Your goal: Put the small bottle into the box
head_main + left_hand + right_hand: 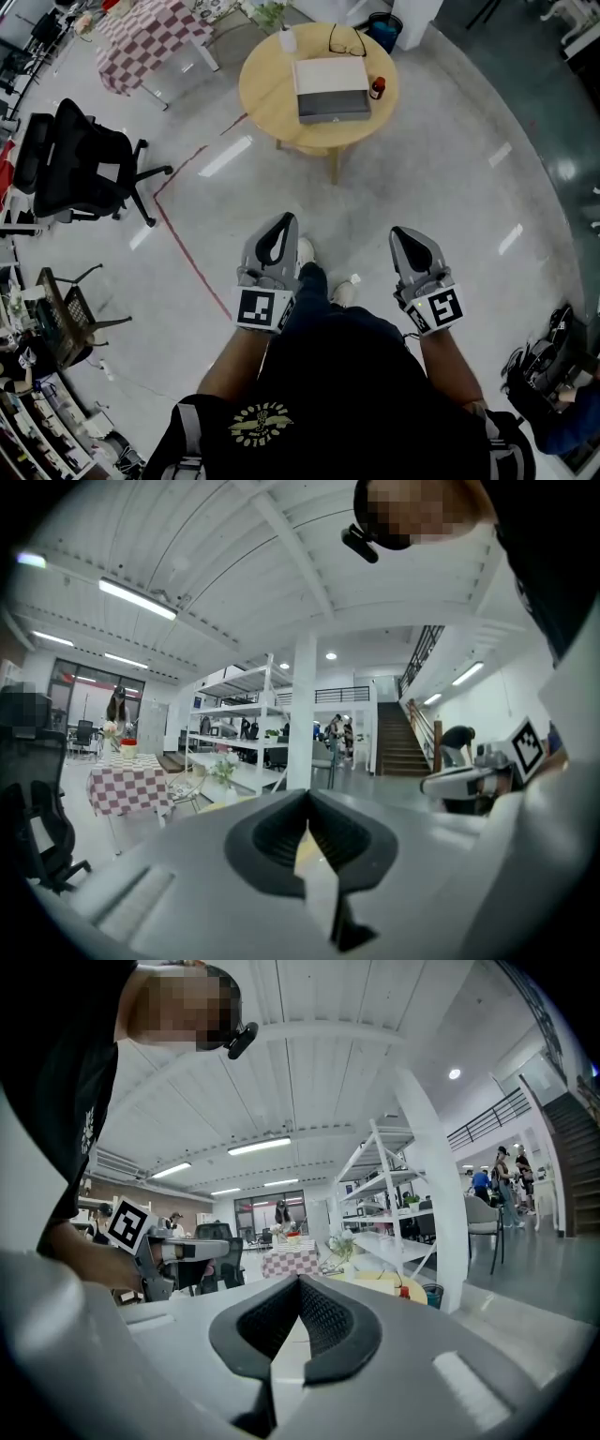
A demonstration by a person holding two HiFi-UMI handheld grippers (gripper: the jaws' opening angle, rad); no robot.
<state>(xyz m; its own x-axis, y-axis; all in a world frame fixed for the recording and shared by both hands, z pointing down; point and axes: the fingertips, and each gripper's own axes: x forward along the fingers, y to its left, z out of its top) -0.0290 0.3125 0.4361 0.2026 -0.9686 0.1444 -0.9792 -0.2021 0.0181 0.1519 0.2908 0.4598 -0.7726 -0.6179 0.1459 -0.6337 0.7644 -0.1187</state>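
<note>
Both claws shut and empty: left claw [280,221], right claw [406,234], well short of the counter [265,89]. Small bottle [377,87] stands upper centre, just right of the box [332,89] — probably light, rigid, slippery — grip across its body
</note>
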